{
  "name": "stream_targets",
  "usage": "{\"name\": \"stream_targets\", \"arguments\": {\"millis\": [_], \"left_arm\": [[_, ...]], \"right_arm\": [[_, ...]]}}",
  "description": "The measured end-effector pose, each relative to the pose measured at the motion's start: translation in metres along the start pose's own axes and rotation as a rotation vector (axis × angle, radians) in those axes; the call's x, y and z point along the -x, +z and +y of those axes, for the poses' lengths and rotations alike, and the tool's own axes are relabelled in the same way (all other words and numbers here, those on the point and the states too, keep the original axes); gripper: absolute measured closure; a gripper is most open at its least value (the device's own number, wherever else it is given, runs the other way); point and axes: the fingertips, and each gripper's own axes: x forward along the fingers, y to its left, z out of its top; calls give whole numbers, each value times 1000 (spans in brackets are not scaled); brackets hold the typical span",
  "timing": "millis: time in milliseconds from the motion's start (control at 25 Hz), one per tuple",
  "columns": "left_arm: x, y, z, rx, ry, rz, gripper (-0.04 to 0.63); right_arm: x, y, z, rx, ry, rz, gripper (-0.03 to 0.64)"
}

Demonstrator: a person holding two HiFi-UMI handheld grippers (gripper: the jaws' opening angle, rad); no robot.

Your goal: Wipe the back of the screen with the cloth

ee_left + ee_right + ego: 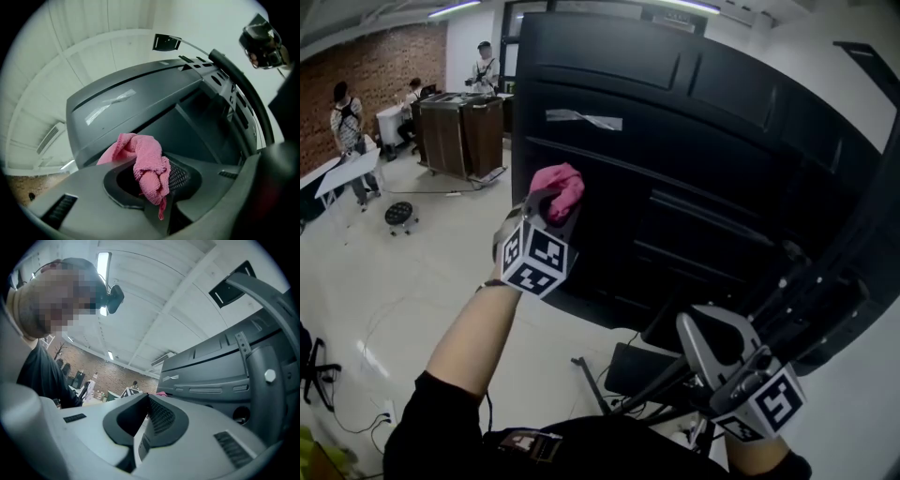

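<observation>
The screen's black ribbed back (694, 122) fills the upper right of the head view, with a strip of tape (584, 119) stuck high on its left. My left gripper (551, 208) is shut on a bunched pink cloth (560, 186) held up by the panel's lower left part; whether the cloth touches it I cannot tell. In the left gripper view the cloth (146, 164) hangs from the jaws in front of the grey panel (154, 98). My right gripper (720, 349) sits low at the right near the stand, shut with nothing in it, facing the panel (211, 366).
The screen's curved black stand arms (825, 300) and base legs (623, 394) lie close to my right gripper. A wooden cabinet (459, 131), a round stool (398, 216), a white table (342, 173) and several people stand far left across the pale floor.
</observation>
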Motion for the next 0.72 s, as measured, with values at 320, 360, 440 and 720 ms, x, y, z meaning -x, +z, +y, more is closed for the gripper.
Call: {"name": "stream_targets", "arguments": {"millis": [320,360,440,720], "left_arm": [[-6,55,-82,-170,-74,-101,503],[4,36,-63,-130,-45,-84,503],[26,-29,-6,15,49,-12,503],[25,-148,46,312,158,124,503]], "right_arm": [[26,-2,-18,-20,-11,-14,617],[23,-5,-19,-24,-8,-14,617],[17,-12,-19,-33,-2,-3,617],[8,-29,-15,-48,-17,53,617]]}}
